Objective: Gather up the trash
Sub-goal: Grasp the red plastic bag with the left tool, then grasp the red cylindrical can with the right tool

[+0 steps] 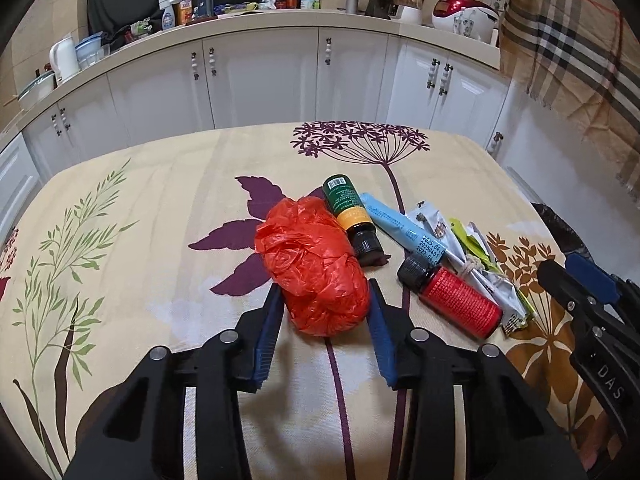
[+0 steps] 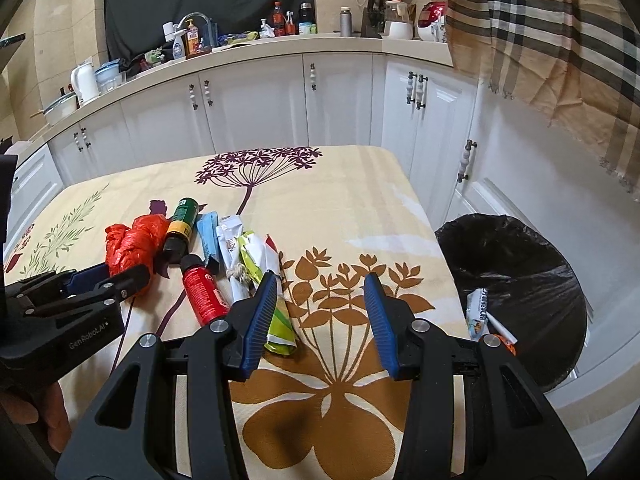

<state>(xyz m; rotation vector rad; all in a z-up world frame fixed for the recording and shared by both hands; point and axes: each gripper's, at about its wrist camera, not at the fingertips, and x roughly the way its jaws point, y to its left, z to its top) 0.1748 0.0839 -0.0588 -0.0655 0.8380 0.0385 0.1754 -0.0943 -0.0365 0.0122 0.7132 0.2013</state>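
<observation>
A crumpled red plastic bag point(image 1: 316, 268) lies on the flowered tablecloth point(image 1: 160, 208). My left gripper point(image 1: 325, 298) is open, its blue pads on either side of the bag's near end. Right of the bag lie a green-and-yellow bottle point(image 1: 347, 210), a blue packet point(image 1: 402, 228), a red bottle point(image 1: 456, 300) and crumpled wrappers point(image 1: 480, 264). My right gripper point(image 2: 322, 296) is open and empty above the tablecloth, right of the wrappers point(image 2: 256, 264). The red bag point(image 2: 134, 244) and red bottle point(image 2: 202, 292) show in the right wrist view too.
A black-lined trash bin point(image 2: 516, 280) stands on the floor beside the table's right edge, with a wrapper point(image 2: 480, 312) in it. White cabinets point(image 1: 260, 80) and a cluttered counter point(image 1: 280, 16) run behind. A plaid cloth point(image 2: 560, 40) hangs at the right.
</observation>
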